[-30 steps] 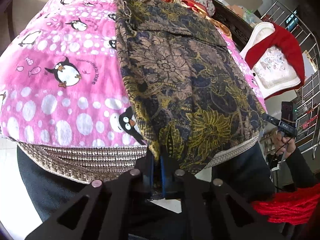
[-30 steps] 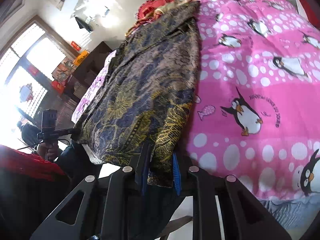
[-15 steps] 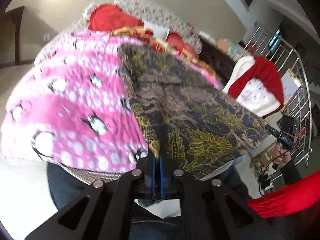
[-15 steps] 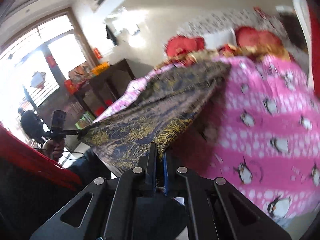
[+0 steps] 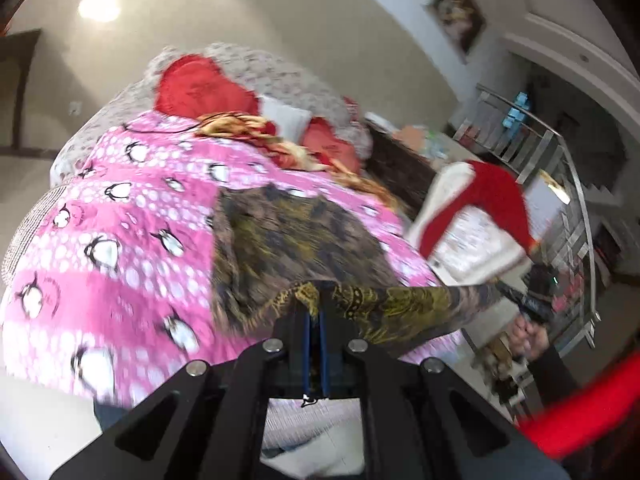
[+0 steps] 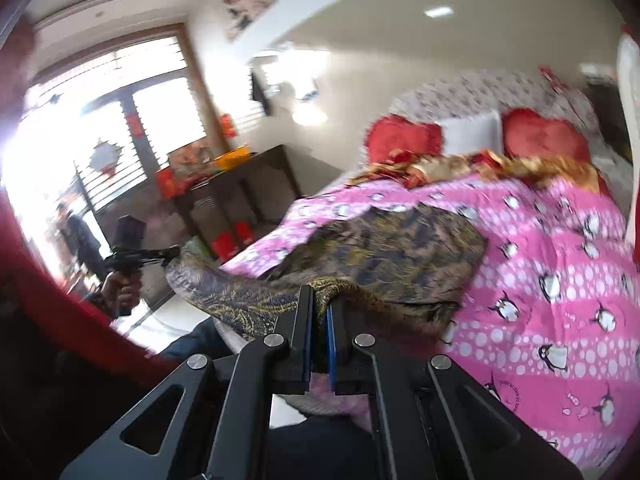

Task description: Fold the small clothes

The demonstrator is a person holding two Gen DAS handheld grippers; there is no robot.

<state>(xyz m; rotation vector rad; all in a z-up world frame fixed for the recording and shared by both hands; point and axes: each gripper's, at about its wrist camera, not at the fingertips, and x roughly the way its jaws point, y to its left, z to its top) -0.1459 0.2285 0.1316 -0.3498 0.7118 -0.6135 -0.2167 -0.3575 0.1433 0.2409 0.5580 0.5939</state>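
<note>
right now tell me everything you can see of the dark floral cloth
The dark floral cloth is thin woven fabric, navy and brown with yellow-gold flowers. Its far part lies on the pink penguin blanket; its near edge is lifted and stretched between the left gripper and the right gripper, each with jaws shut on a corner. Motion blur hides finer detail.

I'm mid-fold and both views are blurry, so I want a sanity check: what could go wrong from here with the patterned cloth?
1. Each pair of tongs, left and right, pinches only a thin edge of the patterned cloth; it could slip out mid-swing.
2. The lifted edge sags between the two grips, so the fold may land crooked or bunched.
3. The cloth's far half lies on the pink penguin blanket and could drag, wrinkling it.
</note>
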